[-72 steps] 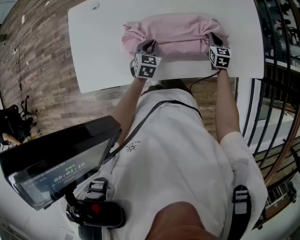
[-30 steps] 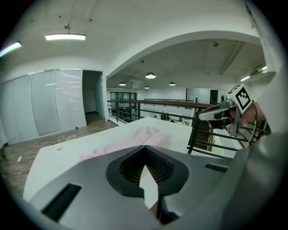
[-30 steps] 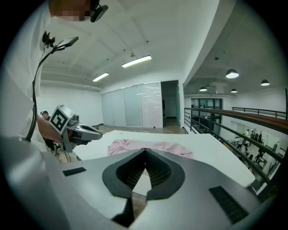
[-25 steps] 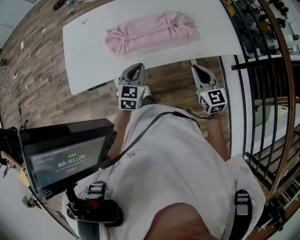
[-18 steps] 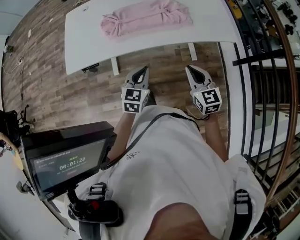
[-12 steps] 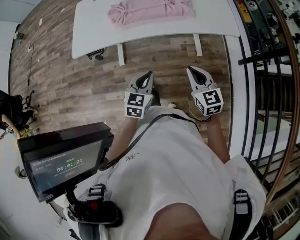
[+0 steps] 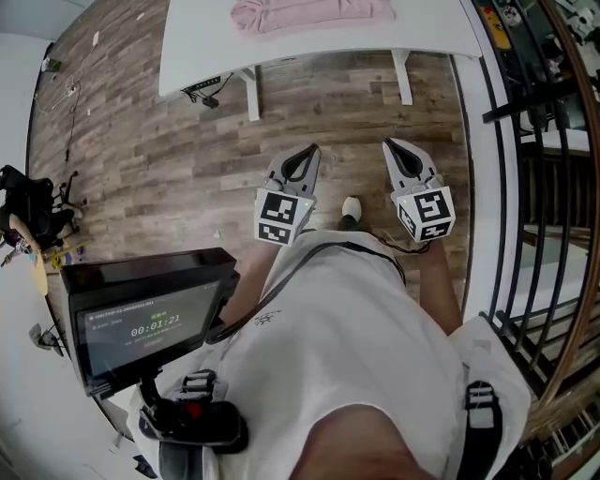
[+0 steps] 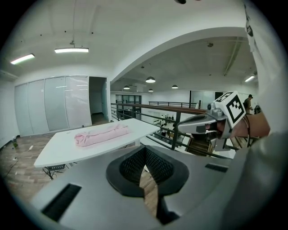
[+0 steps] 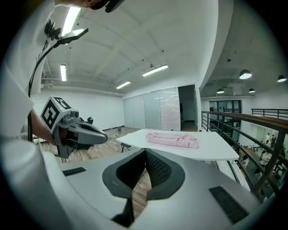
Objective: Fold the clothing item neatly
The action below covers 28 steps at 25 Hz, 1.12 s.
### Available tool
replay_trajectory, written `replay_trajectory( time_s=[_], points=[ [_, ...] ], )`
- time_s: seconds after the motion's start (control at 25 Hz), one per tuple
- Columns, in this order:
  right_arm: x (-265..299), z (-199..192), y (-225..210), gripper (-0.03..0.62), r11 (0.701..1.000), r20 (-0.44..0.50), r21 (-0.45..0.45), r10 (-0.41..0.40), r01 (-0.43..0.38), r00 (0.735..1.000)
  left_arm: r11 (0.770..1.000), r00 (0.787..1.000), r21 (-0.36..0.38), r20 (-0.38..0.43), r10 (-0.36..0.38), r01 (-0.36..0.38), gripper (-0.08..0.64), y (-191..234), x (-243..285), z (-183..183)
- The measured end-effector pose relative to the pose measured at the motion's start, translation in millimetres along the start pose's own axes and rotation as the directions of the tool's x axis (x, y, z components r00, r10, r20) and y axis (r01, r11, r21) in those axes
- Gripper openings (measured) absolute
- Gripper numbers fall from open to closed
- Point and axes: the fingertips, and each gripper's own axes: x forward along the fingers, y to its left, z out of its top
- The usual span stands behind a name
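Above the floor (image 7: 178, 141), left tongs (image 7: 310, 150) and right tongs (image 7: 389, 145) forward, pressed together, empty.

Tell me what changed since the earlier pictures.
The left gripper and right gripper let go of the pink garment and drew back from the table; both are now shut and empty over the floor. The garment stayed folded there.

Had open floor (image 7: 141, 159) ahead of left gripper (image 7: 307, 152) and right gripper (image 7: 388, 146), right up to the table (image 7: 197, 56). Hemmed in on the right by railing (image 7: 539, 187). Blocked at lower left by monitor (image 7: 150, 314). Showed bare tabletop left of the cloth (image 7: 314, 11).
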Motion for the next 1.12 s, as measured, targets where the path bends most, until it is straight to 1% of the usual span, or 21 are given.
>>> replay_trajectory(
  time_s=[0.16,0.28,0.4,0.52,0.68,0.76,0.88,1.0,1.12],
  points=[
    [-27,-4,38,0.003,1.0,0.0,-0.022,-0.02,0.02,1.0,1.0,1.0,0.001,0.018,-0.024,0.024,0.003,-17,-41,-18],
    [-50,-10,71,0.003,0.999,-0.005,-0.033,-0.042,0.042,0.999,0.999,0.999,-0.003,0.024,-0.038,0.038,0.003,-29,-76,-38],
    [-77,-16,111,0.003,0.997,-0.006,-0.029,-0.067,0.067,0.998,0.999,0.998,0.0,0.03,-0.05,0.05,0.003,-39,-116,-58],
    [-105,-22,149,0.003,0.995,-0.001,-0.007,-0.097,0.097,0.995,0.998,0.997,0.003,0.046,-0.065,0.064,0.003,-50,-155,-74],
    [-123,-33,162,0.003,0.991,-0.005,0.048,-0.126,0.126,0.992,0.997,0.996,-0.023,0.043,-0.075,0.076,0.003,-56,-169,-87],
    [-132,-33,163,0.003,0.989,-0.001,0.056,-0.135,0.134,0.991,0.997,0.997,-0.025,0.043,-0.071,0.072,0.003,-58,-173,-87],
    [-146,-31,172,0.003,0.99,0.014,0.043,-0.137,0.137,0.99,0.999,0.997,-0.016,0.056,-0.05,0.051,0.003,-64,-190,-85],
    [-172,-30,185,0.003,0.992,0.039,0.013,-0.128,0.127,0.991,1.0,0.997,-0.007,0.078,-0.024,0.025,0.003,-83,-213,-86],
    [-189,-28,191,0.003,0.994,0.05,-0.004,-0.107,0.108,0.993,1.0,0.997,-0.015,0.082,0.002,-0.001,0.003,-101,-226,-87]
  ],
)
